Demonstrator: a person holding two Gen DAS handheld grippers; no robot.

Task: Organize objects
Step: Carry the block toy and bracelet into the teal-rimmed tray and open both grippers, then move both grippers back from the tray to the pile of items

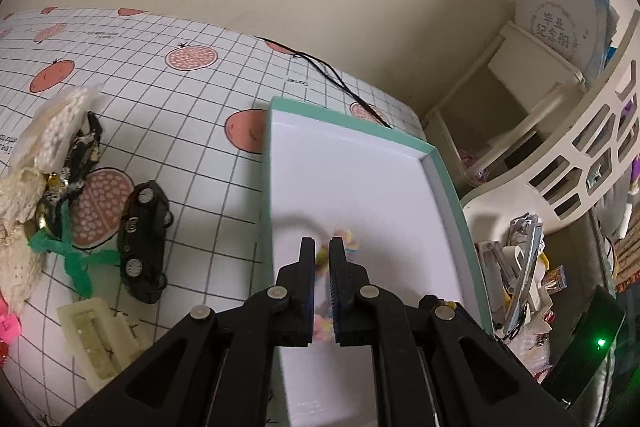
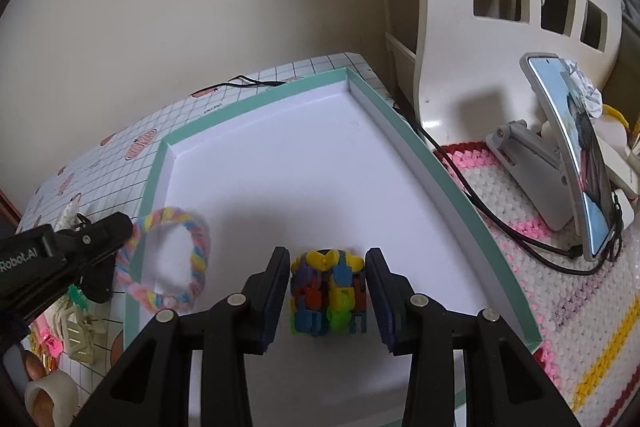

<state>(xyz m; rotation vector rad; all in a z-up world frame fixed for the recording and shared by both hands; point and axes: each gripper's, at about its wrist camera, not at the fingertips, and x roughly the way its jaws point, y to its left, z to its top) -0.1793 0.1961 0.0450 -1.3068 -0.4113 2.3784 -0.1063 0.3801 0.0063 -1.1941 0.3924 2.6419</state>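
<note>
"Robot.AI" on the left hand-held gripper [image 2: 120, 227].

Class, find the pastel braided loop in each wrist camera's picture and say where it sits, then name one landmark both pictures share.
Left wrist view: pastel braided loop is bottom centre, mostly hidden, pinched in the left gripper.
Right wrist view: the loop is left of centre, held over the box's left edge.
Shared landmark: the teal-rimmed white box.

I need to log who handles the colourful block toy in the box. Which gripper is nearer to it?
Right. The right gripper straddles the block toy, one finger on each side. The left gripper is off at the tray's left edge, clamped on the braided ring.
</note>
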